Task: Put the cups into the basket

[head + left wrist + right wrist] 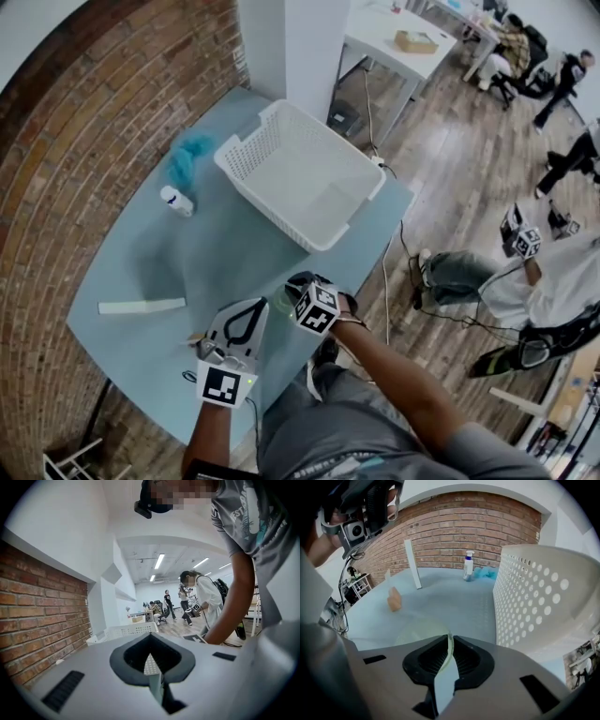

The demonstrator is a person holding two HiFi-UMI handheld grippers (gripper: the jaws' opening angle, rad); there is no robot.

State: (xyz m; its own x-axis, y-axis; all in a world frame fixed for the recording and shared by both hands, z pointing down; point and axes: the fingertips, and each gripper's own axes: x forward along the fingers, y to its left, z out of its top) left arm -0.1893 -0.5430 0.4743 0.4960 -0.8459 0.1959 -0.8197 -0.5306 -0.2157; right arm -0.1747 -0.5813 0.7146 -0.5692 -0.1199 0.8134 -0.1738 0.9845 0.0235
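Note:
A clear, greenish cup [417,631] stands on the pale blue table [178,253] near its front edge. My right gripper [447,649] points steeply down over it, with the cup's rim pinched between the two pads. In the head view the cup [283,302] peeks out just left of the right gripper [295,284] and its marker cube. The white perforated basket [251,157] lies beyond, with nothing visible in it, and its wall [543,597] fills the right of the right gripper view. My left gripper [255,306] hovers to the cup's left, pointing almost level with jaws [151,665] shut on nothing.
A white pump bottle [175,200] and a blue fluffy cloth [187,157] lie left of the basket. A white strip [142,306] and a small tan block [394,599] sit at the left. Beyond the table's right edge a seated person [553,281] holds another gripper.

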